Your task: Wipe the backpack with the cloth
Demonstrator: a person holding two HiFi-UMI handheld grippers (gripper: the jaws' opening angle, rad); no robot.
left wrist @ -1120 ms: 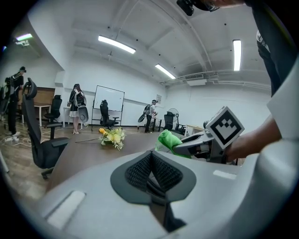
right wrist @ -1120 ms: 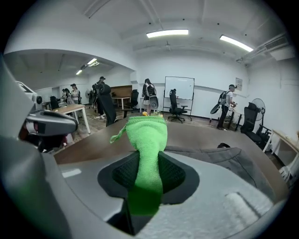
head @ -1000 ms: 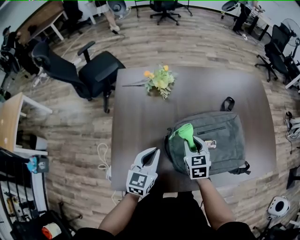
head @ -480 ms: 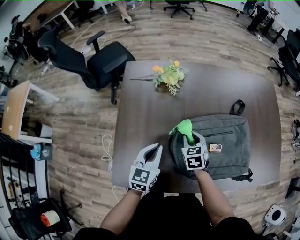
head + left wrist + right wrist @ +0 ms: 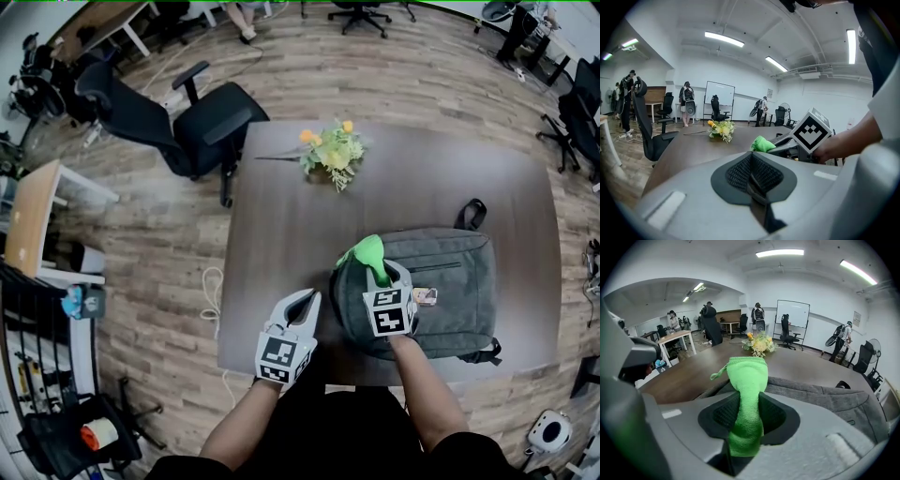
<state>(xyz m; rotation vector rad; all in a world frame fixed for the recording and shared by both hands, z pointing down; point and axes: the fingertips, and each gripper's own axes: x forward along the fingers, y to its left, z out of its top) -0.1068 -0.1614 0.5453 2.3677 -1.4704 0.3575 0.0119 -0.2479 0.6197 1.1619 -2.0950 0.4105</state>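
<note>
1. Backpack (image 5: 450,281), grey, lies flat on the near right part of the dark table (image 5: 281,234). Its carry loop (image 5: 472,211) points away from the person and a small tag (image 5: 427,296) sits on its front.
2. Green cloth (image 5: 370,255) is pinched in the jaws of the right gripper (image 5: 386,277). It is bunched into a tuft that sticks out past the tips, over the backpack's left end.
3. Left gripper (image 5: 302,305) hangs over the table's near edge, just beside the backpack and apart from it. Its jaws are pressed together on nothing.
4. Step in hand, as I judge it, is a wiping pass starting at the left end.
   - Lower the cloth so that the soft tuft, not the hard jaw tips, meets the fabric.
   - Keep the grip firm and draw long overlapping strokes across the panel toward the right end.
   - Go lightly over the zip and the tag.
   - The backpack may slide on the smooth table, so the free left gripper could steady its edge.
5. Head view alone gives the layout: the whole backpack, the flowers (image 5: 328,150) at the far side and an office chair (image 5: 192,131) beyond the table.
   - It cannot settle whether the cloth touches the fabric.
   - Right gripper view shows the cloth running deep between the pads and folding over at the tip, with grey fabric right behind it.
   - Left gripper view shows its own pads closed along a seam.
   - It also shows, from low at the side, the cloth tip poking out ahead of the right gripper.
</note>
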